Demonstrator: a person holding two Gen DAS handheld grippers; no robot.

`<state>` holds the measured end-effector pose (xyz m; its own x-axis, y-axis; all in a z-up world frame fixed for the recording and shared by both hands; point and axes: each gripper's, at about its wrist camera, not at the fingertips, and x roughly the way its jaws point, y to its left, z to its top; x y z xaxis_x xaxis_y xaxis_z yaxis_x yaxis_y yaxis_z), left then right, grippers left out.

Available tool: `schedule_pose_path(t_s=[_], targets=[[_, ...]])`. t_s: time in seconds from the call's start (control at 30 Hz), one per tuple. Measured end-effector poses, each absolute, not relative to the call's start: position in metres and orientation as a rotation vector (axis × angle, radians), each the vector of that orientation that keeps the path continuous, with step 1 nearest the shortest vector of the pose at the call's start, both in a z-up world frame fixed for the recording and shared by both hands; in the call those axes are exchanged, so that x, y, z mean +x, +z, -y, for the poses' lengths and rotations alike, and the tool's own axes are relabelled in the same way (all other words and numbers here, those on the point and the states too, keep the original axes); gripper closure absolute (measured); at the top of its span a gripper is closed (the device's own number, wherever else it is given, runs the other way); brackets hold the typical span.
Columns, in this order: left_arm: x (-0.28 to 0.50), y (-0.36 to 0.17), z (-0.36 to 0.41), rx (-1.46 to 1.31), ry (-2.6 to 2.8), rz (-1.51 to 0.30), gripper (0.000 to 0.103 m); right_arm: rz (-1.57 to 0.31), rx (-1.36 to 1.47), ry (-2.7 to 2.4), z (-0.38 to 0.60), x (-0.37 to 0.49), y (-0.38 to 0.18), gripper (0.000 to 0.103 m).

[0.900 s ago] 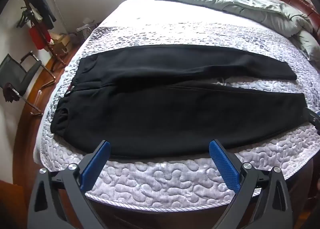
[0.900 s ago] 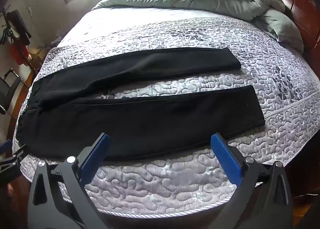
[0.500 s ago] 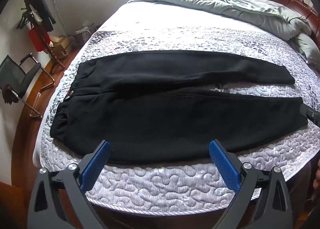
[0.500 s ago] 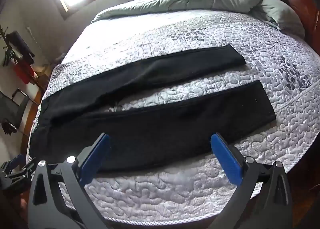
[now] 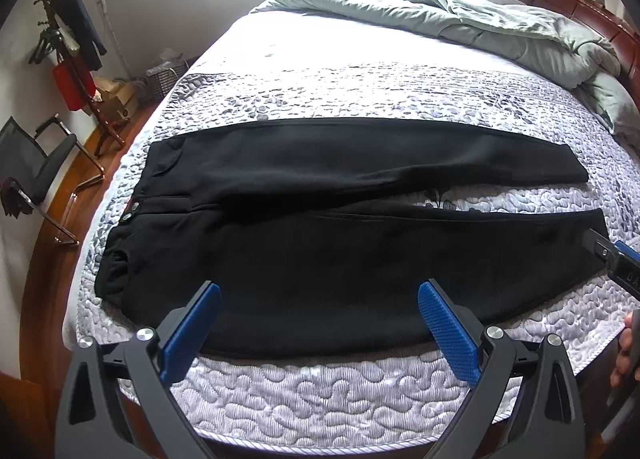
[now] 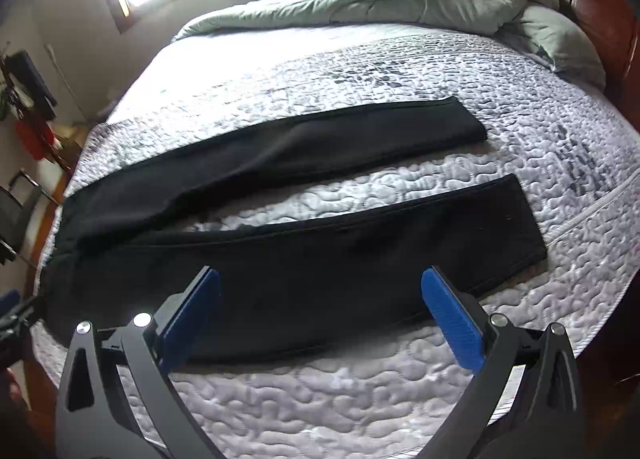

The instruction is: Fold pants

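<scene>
Black pants [image 5: 340,243] lie flat across the quilted bed, waistband to the left and both legs stretched right with a narrow gap between them. In the right wrist view the same pants [image 6: 320,271] show both leg ends at the right. My left gripper [image 5: 320,291] hovers open above the near edge of the near leg, close to the hip, with nothing between its blue pads. My right gripper [image 6: 320,279] also hangs open over the near leg, further toward the cuff. The right gripper [image 5: 616,263] shows at the right edge of the left wrist view.
A grey-white quilted bedspread [image 5: 320,391] covers the bed. A rumpled green duvet [image 5: 480,27] lies at the far end by the wooden headboard [image 5: 600,19]. A chair [image 5: 40,167] and a coat stand [image 5: 72,59] are on the floor at left. A hand [image 5: 628,351] shows at the right edge.
Both views have drifted a little closer over the pants. The right gripper has swung so the leg ends sit further right and tilted. Both stay open.
</scene>
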<state>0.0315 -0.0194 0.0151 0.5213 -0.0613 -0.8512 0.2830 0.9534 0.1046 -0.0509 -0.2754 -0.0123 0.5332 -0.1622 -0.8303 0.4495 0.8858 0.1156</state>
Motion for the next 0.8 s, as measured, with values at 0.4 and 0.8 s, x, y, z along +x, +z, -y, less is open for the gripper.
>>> schedule_pose_path(t_s=[0.4,0.8], targets=[[0.039,0.004,0.025,0.254,-0.206,-1.014,0.004,-0.976,0.311,-0.365,0.272,-0.041,-0.010,0.003],[0.042,0.000,0.027,0.263,-0.197,-1.018,0.004,-0.955,0.297,-0.341,0.271,-0.041,-0.008,0.003]])
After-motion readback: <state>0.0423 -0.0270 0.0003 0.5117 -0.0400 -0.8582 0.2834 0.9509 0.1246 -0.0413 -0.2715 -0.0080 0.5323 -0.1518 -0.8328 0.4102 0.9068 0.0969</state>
